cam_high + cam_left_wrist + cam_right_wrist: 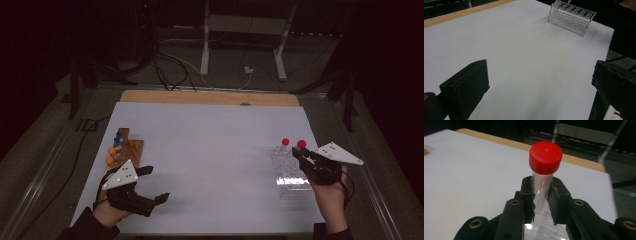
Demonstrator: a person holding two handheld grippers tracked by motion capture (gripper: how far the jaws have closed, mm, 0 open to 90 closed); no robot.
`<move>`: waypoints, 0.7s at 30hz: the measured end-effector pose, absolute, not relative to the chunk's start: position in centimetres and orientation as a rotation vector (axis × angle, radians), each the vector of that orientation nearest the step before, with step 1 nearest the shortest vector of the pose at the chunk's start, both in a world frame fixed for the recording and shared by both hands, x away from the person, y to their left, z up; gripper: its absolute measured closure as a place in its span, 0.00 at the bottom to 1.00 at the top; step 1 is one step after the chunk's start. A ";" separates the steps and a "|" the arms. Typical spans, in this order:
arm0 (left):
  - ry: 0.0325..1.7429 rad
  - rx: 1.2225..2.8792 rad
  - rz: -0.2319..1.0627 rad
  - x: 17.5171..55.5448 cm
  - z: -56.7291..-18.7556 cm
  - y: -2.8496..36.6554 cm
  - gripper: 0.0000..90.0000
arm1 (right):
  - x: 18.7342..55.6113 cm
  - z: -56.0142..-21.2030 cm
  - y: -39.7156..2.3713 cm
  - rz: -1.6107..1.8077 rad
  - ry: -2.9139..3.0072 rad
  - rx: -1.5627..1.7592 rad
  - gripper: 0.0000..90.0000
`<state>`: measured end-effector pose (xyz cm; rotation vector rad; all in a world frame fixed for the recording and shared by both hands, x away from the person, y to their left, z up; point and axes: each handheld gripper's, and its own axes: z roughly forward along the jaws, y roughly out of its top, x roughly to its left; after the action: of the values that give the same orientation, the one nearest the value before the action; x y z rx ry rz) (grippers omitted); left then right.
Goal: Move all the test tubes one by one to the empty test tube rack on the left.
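There are two red-capped tubes: one (302, 145) in the right gripper (303, 156), one (285, 142) in the single clear rack (290, 175). One wooden rack (131, 147) holds tubes with two blue caps (119, 135) and two orange caps (111, 151). Two grippers are in use; the left gripper (154, 184) is the other.

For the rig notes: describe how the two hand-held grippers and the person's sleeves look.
Both grippers are matt black. The left gripper and the right gripper each carry a pale grey three-cornered plate on top, dotted with small dark marks, and a black cable trails from each. In the right gripper view the fingers show a toothed inner edge and brass-ringed screw holes lower down. The sleeves are dark.
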<state>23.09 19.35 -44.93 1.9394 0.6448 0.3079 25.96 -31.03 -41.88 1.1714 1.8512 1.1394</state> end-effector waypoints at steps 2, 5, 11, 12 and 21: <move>0.642 1.939 0.301 23.1 -44.8 19.2 0.02 | 25.9 -41.9 -30.2 1.149 1.878 1.151 0.84; 0.634 1.943 0.290 23.1 -44.7 18.9 0.02 | 25.7 -42.0 -29.1 1.166 1.917 1.131 0.84; 0.607 1.952 0.275 23.2 -44.1 17.8 0.02 | 25.6 -42.5 -27.1 1.195 1.989 1.097 0.84; 0.599 1.952 0.270 23.3 -44.0 17.5 0.02 | 25.5 -42.6 -26.7 1.199 2.001 1.091 0.84; 0.538 1.974 0.234 24.1 -43.3 14.5 0.05 | 25.2 -43.6 -23.3 1.223 2.119 1.016 0.84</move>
<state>24.07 14.48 -43.30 1.9739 0.5384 0.2342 25.22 -23.33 -43.58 1.0165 2.1194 1.2229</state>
